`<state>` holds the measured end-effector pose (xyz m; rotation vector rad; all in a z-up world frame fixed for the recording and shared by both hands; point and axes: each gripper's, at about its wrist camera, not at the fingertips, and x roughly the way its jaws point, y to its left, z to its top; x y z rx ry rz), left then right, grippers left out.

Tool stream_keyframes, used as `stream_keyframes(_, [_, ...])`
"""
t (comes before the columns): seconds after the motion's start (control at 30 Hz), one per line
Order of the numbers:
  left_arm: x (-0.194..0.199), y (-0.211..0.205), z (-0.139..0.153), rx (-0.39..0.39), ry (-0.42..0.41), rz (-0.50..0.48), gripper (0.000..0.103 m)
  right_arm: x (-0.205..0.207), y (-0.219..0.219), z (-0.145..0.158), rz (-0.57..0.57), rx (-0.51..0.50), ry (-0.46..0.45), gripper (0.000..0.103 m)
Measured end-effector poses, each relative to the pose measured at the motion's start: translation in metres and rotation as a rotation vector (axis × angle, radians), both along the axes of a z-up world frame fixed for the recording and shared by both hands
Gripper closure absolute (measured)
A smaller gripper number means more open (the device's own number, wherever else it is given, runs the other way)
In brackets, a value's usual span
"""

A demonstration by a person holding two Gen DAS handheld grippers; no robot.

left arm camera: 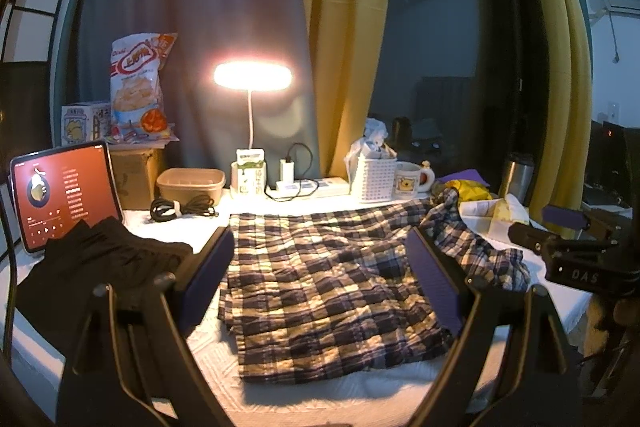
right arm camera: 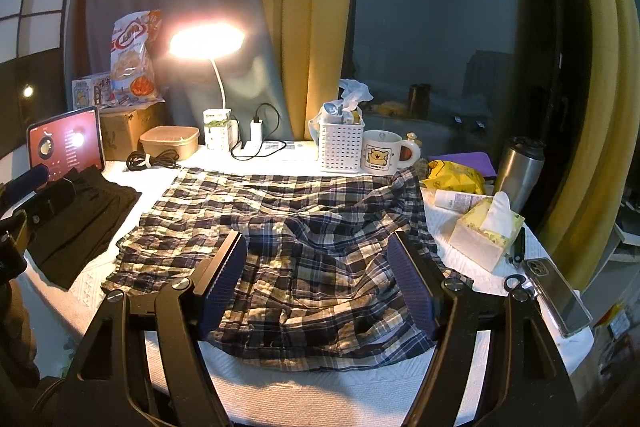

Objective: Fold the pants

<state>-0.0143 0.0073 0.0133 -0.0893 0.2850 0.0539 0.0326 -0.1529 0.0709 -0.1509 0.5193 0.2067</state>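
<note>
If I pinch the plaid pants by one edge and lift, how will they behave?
The plaid pants look thin and crinkled, so they will likely drape limply and sag. Their rumpled end near the mug may drag along. Probably light; both open grippers should manage.

A lit desk lamp (right arm camera: 206, 41) stands at the back of the worktop (right arm camera: 280, 391), just beside a power strip (right arm camera: 276, 147) with a charger plugged in. Left of it sit a lidded food container (right arm camera: 170, 142), a coiled black cable (right arm camera: 150, 159), a cardboard box (right arm camera: 126, 131) bearing a snack bag (right arm camera: 132, 59), and a glowing tablet (right arm camera: 66, 141). To the right are a white basket (right arm camera: 341, 143), a bear mug (right arm camera: 384, 151), a steel tumbler (right arm camera: 520, 171), a tissue box (right arm camera: 486, 235) and a phone (right arm camera: 558, 295).
</note>
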Motion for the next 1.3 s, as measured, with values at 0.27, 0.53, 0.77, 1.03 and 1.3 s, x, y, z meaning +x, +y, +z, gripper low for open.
stream_keyframes(0.27, [-0.002, 0.003, -0.002, -0.003, -0.001, 0.004, 0.015, 0.0, 0.001, 0.0, 0.001, -0.003, 0.0, 0.027])
stream_keyframes(0.53, [-0.002, 0.004, -0.002, -0.002, 0.0, 0.001, 0.015, -0.002, 0.005, -0.003, 0.006, -0.007, 0.003, 0.027])
stream_keyframes(0.77, [-0.003, 0.007, -0.003, -0.002, -0.001, 0.003, 0.015, -0.002, 0.006, -0.003, 0.005, -0.009, 0.004, 0.027])
stream_keyframes(1.03, [-0.004, 0.008, -0.003, -0.001, -0.002, 0.004, 0.015, -0.001, 0.006, -0.003, 0.006, -0.009, 0.004, 0.027])
stream_keyframes(1.3, [-0.005, 0.011, -0.003, 0.0, -0.004, 0.006, 0.015, -0.002, 0.007, -0.003, 0.006, -0.011, 0.005, 0.027])
